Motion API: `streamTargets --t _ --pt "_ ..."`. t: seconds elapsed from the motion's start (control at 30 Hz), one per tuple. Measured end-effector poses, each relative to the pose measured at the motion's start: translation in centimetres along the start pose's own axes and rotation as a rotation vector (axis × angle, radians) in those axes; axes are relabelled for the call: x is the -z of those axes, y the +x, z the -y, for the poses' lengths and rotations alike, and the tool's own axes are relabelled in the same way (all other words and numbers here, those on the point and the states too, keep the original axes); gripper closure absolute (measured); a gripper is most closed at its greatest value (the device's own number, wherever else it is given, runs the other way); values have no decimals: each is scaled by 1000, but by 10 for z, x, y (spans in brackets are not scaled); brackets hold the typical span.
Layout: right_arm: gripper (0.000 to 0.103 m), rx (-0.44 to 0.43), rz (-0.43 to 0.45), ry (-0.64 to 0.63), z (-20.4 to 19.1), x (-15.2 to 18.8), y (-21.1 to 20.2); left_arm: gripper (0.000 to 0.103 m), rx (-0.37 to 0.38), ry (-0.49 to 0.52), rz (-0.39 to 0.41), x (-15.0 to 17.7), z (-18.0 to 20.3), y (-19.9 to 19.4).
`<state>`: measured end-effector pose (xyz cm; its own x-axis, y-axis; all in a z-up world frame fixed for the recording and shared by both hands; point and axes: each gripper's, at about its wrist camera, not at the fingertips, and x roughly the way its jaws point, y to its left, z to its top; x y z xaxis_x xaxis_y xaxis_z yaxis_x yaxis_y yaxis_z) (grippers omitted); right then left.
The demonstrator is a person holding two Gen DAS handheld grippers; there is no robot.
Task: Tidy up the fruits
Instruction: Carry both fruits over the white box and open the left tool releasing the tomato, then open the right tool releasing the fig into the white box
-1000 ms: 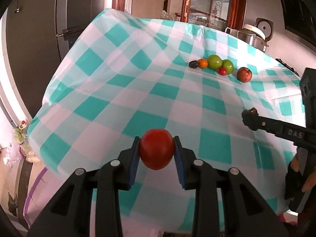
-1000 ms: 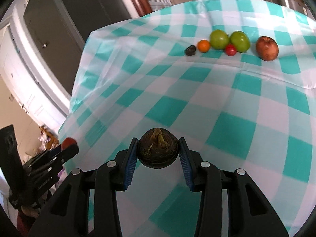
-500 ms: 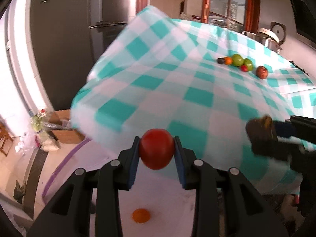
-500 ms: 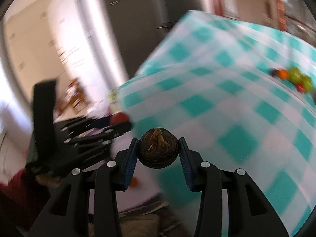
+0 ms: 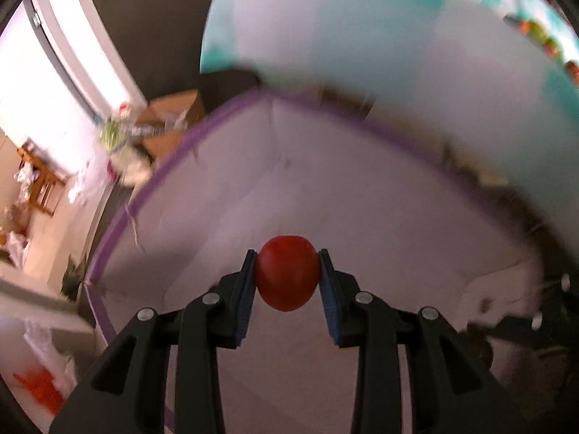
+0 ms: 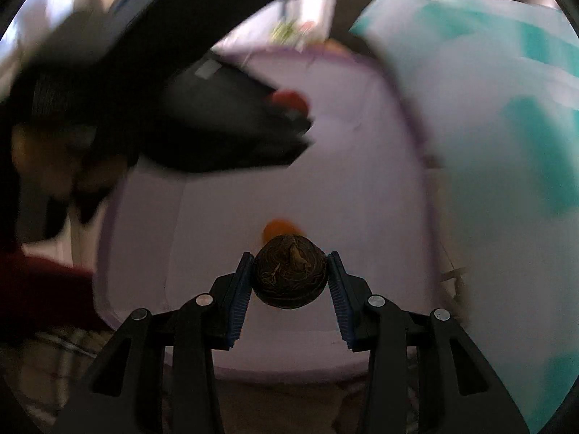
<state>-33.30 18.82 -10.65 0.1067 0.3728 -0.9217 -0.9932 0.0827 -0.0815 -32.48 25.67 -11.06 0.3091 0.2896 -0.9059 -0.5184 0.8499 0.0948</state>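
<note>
My left gripper (image 5: 287, 278) is shut on a red tomato (image 5: 287, 276) and points down into a white fabric bin with a purple rim (image 5: 152, 188). My right gripper (image 6: 289, 276) is shut on a dark brown wrinkled fruit (image 6: 289, 275) and hangs over the same bin (image 6: 362, 166). An orange fruit (image 6: 277, 228) lies on the bin's floor, just beyond the brown fruit. In the right wrist view the left gripper (image 6: 293, 115) with its tomato (image 6: 291, 101) reaches in from the upper left, blurred. Several fruits (image 5: 542, 39) stay in a row on the far part of the table.
The teal and white checked tablecloth (image 5: 398, 36) overhangs the table edge right beside the bin. A cardboard box (image 5: 170, 115) and bags (image 5: 123, 152) sit on the floor beyond the bin. A person's hand and dark red sleeve (image 6: 39, 289) show at the left.
Both grippers have swung off the table edge and tilted down over the bin beside it, each still gripping its fruit. The tabletop has slid to the upper right of both views.
</note>
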Motion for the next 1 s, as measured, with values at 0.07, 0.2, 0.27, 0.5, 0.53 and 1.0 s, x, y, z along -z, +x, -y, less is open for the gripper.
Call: streamTargets --t 0.07,0.2,0.27,0.5,0.53,1.0 --pt "62 -6 -46 -73 -19 -1 16 69 -6 -11 -60 3 -6 17" --pt "62 10 -85 -180 -45 -1 30 69 -5 -33 -126 12 -16 36" --pt "62 -5 -85 -171 -46 -4 32 69 20 -46 -139 14 -20 39" --pt "55 2 -90 -137 -32 -5 33 43 18 -60 -133 12 -20 39" --pt "52 9 -83 -126 -30 -5 30 37 10 -60 -127 11 -19 36" --pt "29 48 439 247 64 23 -153 7 -147 1 274 -31 -1 -98"
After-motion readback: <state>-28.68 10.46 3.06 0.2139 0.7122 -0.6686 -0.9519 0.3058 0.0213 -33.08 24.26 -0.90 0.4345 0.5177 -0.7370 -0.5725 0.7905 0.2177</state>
